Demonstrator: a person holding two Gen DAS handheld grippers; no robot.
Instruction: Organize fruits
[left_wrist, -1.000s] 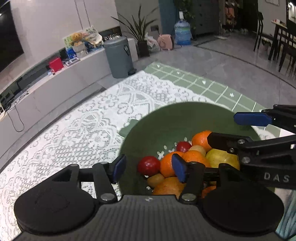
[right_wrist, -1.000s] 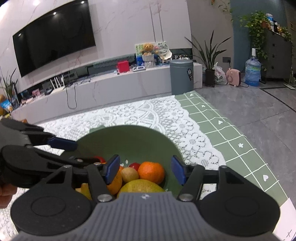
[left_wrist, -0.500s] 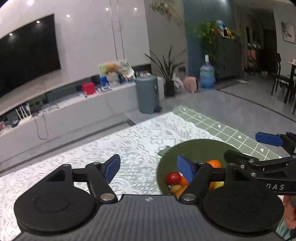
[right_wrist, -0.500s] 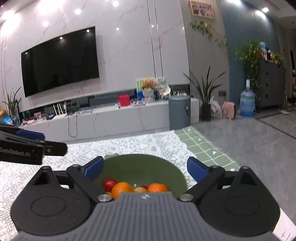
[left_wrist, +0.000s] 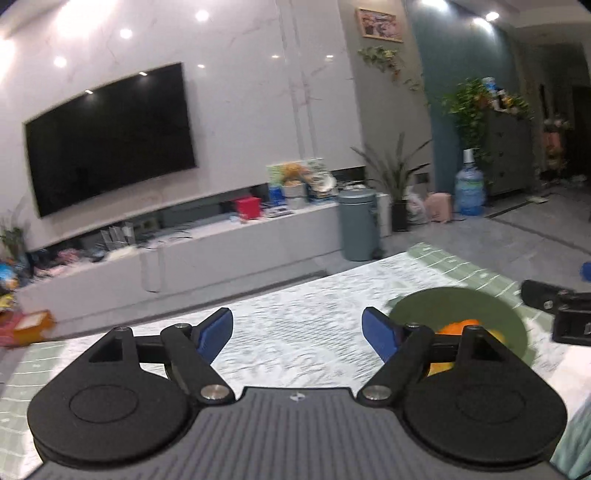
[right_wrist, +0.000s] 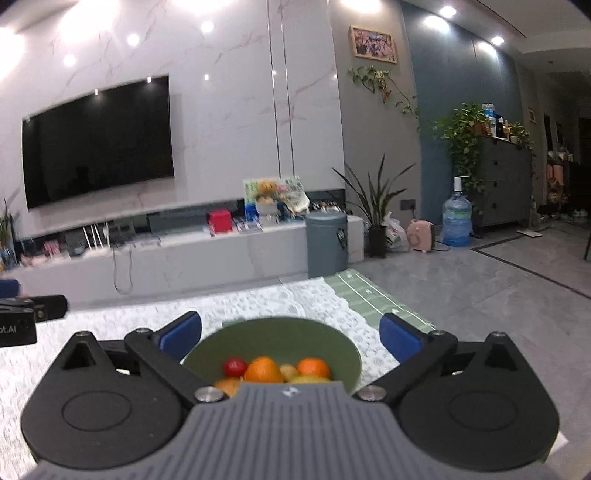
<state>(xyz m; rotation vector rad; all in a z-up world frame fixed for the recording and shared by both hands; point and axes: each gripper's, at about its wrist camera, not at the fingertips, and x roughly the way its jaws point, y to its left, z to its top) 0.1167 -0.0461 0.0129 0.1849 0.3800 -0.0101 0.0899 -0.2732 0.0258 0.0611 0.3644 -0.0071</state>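
Note:
A green bowl (right_wrist: 314, 332) sits on the lace tablecloth, holding oranges (right_wrist: 263, 370), a small red fruit (right_wrist: 235, 366) and yellow fruit. In the right wrist view it lies straight ahead, between the fingers of my right gripper (right_wrist: 290, 336), which is open and empty, pulled back above it. In the left wrist view the bowl (left_wrist: 491, 310) is off to the right, partly behind a finger. My left gripper (left_wrist: 297, 334) is open and empty over bare tablecloth. Each gripper shows at the edge of the other's view: the right gripper (left_wrist: 561, 314), the left gripper (right_wrist: 22, 317).
The white lace tablecloth (left_wrist: 295, 332) lies over a green checked cloth (right_wrist: 369, 299). Beyond the table stand a grey bin (right_wrist: 327, 243), a long white TV bench (right_wrist: 184, 254) and potted plants.
Both grippers have lifted and drawn back from the bowl, and both views tilted up to the room. The left gripper swung left, so the bowl moved to its right. Both jaws opened wider.

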